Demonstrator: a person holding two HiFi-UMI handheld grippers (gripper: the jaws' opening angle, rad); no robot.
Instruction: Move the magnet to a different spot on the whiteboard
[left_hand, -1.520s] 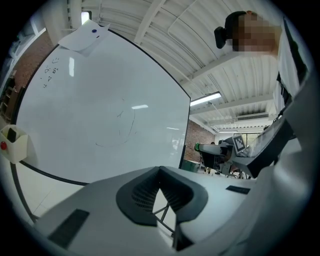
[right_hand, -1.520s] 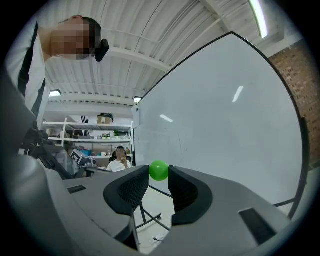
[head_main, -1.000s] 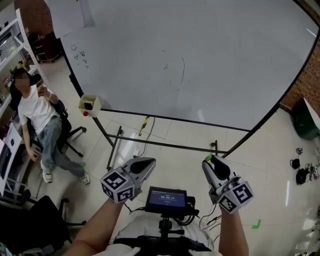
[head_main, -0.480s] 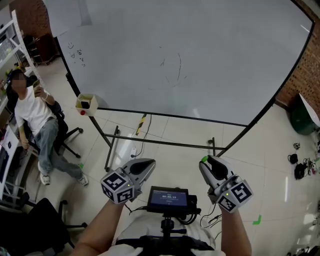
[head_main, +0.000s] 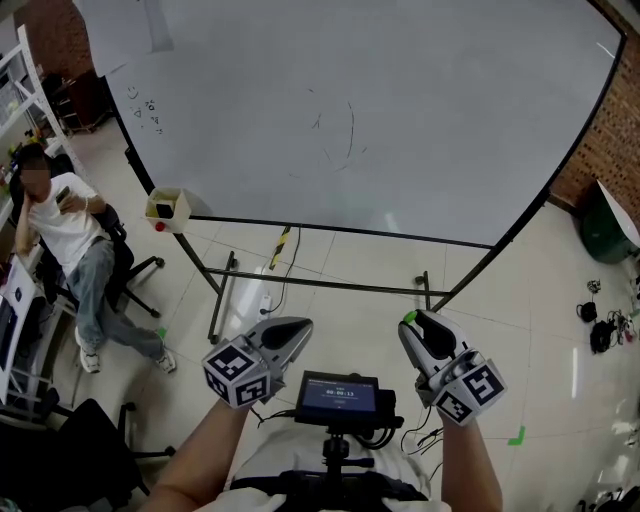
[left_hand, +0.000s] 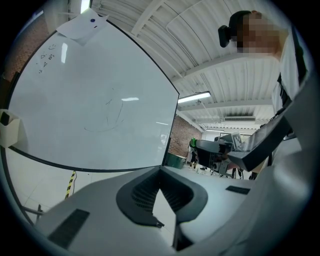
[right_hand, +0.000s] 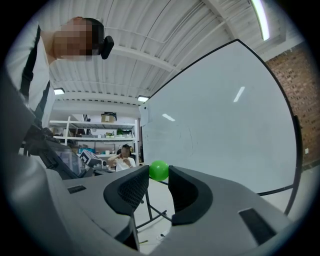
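Observation:
A small round green magnet (right_hand: 159, 170) sits between the tips of my right gripper (right_hand: 159, 176), and both pads touch it. In the head view this gripper (head_main: 413, 323) is held low at the right, with the green magnet (head_main: 409, 318) at its tip, well short of the whiteboard (head_main: 420, 120). My left gripper (head_main: 300, 327) is held low at the left, tips together with nothing between them (left_hand: 160, 171). The whiteboard (left_hand: 90, 100) carries faint pen marks and a paper sheet (left_hand: 80, 25) pinned by a dark dot at its upper left.
A yellow box (head_main: 166, 207) hangs at the board's lower left corner. A person (head_main: 62, 235) sits on a chair at the left beside shelves. The board's black stand (head_main: 320, 287) crosses the floor ahead. A green bin (head_main: 606, 235) and cables (head_main: 600, 335) lie at the right.
The view has shifted slightly, so the board and yellow box sit a little further left. The seated person has moved an arm. Both grippers stay where they were.

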